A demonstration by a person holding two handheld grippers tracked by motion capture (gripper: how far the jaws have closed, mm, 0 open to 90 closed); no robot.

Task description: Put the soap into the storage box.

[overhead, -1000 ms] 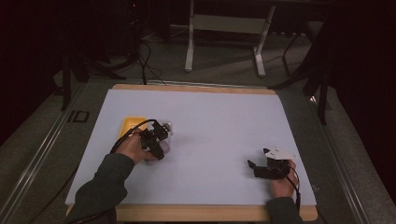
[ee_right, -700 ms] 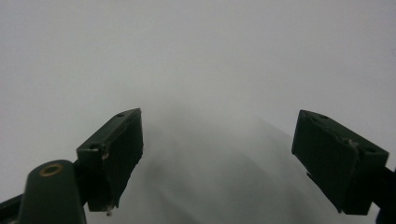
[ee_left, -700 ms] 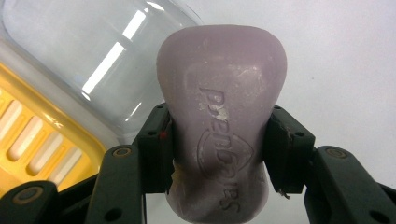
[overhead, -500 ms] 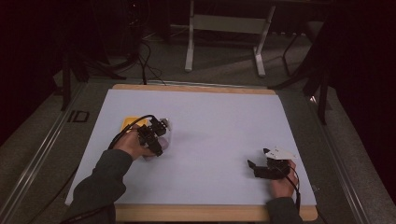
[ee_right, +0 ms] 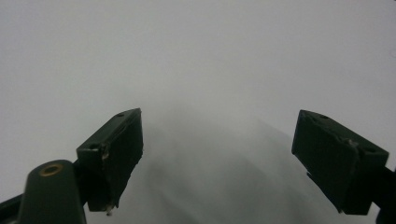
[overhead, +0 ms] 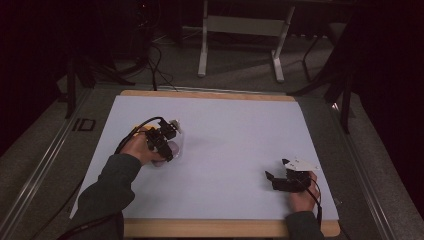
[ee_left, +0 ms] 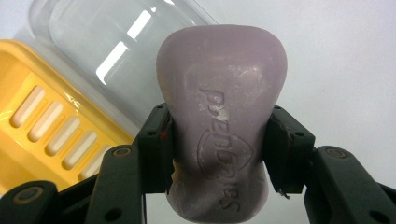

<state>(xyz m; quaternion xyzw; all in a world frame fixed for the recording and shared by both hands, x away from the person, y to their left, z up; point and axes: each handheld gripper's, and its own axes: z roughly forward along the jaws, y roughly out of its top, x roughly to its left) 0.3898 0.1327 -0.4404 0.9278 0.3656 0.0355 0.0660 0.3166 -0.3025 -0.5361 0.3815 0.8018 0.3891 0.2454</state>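
A lilac bar of soap (ee_left: 219,126) with an embossed logo sits clamped between the two black jaws of my left gripper (ee_left: 217,140). Behind it lie a yellow slotted soap tray (ee_left: 51,126) and a clear plastic lid (ee_left: 112,51). From above, my left gripper (overhead: 162,141) hovers at the left middle of the white table (overhead: 235,135), with the clear lid (overhead: 177,142) just right of it and the yellow tray mostly hidden under the hand. My right gripper (overhead: 280,180) rests near the front right, open, its jaws (ee_right: 219,158) wide apart over bare table.
The table has a wooden front edge (overhead: 225,227) and sits on grey floor. A metal stand (overhead: 240,30) and cables (overhead: 150,55) lie beyond the far edge. Bare white surface stretches between the two grippers.
My left gripper has shifted slightly left and back over the yellow tray, holding the soap. The right gripper has stayed put.
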